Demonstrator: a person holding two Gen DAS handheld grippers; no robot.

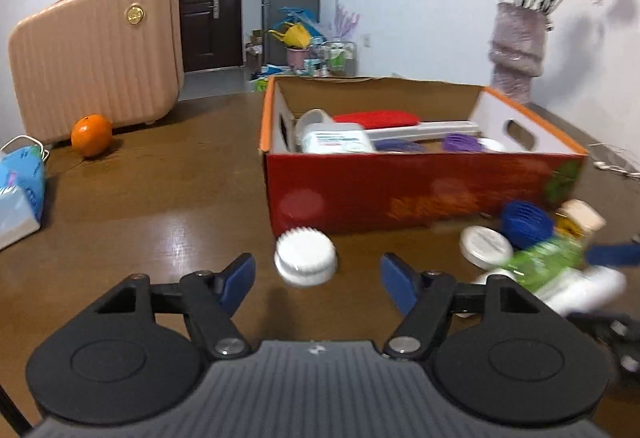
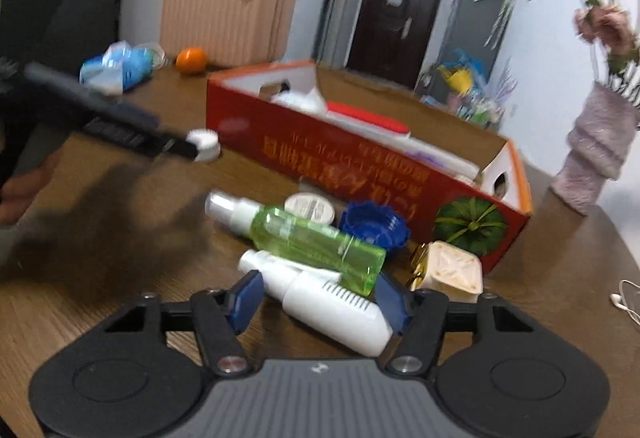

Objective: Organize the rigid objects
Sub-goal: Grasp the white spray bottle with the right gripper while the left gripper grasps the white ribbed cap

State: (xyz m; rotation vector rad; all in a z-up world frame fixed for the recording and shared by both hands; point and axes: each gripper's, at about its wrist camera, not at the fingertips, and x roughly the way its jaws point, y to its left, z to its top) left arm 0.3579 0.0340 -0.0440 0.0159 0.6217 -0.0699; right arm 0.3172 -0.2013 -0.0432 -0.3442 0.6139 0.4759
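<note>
A red cardboard box stands open on the brown table and holds several items. A white round jar lies just in front of it, between the open blue fingers of my left gripper, untouched. In the right wrist view the box is ahead, and my right gripper is open around a white spray bottle. A green spray bottle lies on top of it. A blue lid, a white flat tin and a cream-capped perfume bottle lie beside the box.
A pink suitcase and an orange sit at the far left of the table, with a blue tissue pack nearer. A wrapped vase of flowers stands at the back right. White earphones lie at the right edge.
</note>
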